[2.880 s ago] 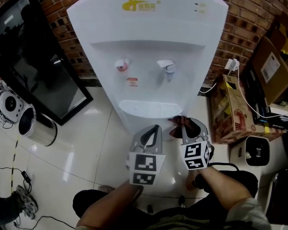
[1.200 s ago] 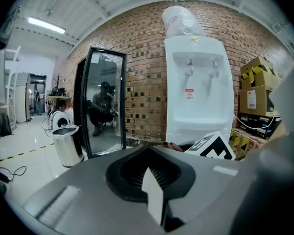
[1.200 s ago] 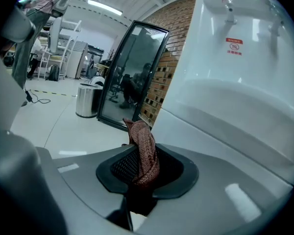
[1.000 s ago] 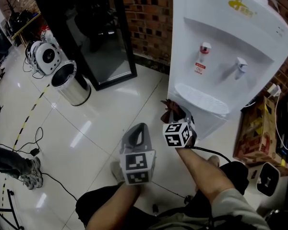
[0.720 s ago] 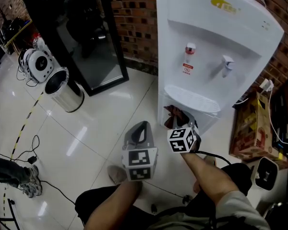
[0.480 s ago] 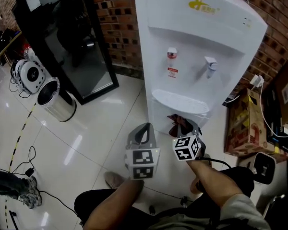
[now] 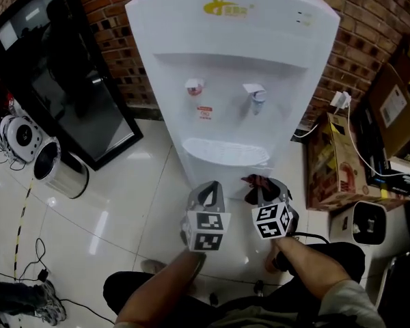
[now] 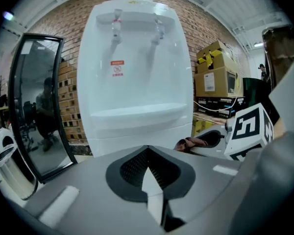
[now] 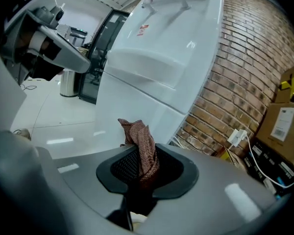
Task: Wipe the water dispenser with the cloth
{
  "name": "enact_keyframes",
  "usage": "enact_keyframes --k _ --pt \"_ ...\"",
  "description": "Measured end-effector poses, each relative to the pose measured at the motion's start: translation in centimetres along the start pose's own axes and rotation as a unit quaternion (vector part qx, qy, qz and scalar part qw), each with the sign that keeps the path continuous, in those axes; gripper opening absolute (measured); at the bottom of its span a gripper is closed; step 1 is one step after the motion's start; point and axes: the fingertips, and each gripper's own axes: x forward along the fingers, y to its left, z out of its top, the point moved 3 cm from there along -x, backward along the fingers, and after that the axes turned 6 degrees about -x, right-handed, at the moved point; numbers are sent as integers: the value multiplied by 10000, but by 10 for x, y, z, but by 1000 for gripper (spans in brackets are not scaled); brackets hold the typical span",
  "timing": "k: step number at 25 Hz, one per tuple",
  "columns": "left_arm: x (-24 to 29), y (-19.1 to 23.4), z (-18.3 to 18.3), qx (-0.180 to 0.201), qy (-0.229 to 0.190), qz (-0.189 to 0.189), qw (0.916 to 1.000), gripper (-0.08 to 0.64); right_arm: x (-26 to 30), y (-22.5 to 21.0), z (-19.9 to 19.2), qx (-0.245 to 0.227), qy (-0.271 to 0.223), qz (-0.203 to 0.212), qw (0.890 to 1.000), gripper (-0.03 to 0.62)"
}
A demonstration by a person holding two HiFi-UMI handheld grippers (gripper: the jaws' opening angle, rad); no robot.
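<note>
In the head view, the tall white plastic water dispenser (image 7: 232,80) stands on the glossy pale tiled floor (image 7: 130,203) against a red brick wall (image 7: 369,39). Both tongs hang low in front of its lower cabinet, just below the drip tray (image 7: 225,152). The left tongs (image 7: 215,184) look clenched and carry nothing. The right tongs (image 7: 265,185) hold a small reddish-brown woven cloth (image 7: 251,180), whose bunched end points toward the dispenser but is apart from it.

In the left gripper view, the two dark pads of the left tongs (image 8: 148,153) meet at the tip with nothing between them. The dispenser fills the picture ahead, and the cloth shows at the right side.

In the right gripper view, the right tongs (image 9: 139,173) are clenched on the cloth, which rises between the pads as a soft folded tuft. The dispenser front is near but not touched.

I judge the cloth to be light, limp and easy to deform, so the free tuft will fold flat under pressure. The hold is near its lower end, which I think is sensible. The plastic wall looks smooth and hard; gentle pressure should be enough, otherwise the cloth may slip out.
</note>
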Motion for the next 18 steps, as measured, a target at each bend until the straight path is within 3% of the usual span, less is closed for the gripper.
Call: enact_keyframes --k 6,9,13,18 --pt "17 -23 6 196 13 -397 9990 0 1 -7 -13 76 183 0 9998 100" --pt "19 -23 8 248 -6 -446 9987 0 -2 8 -11 12 207 264 9994 100" --pt "20 -3 0 137 69 -293 9995 0 -4 49 11 -317 -5 788 9964 100" --pt "13 42 -7 -283 -3 109 9995 0 6 98 45 -689 -373 1204 9896 100"
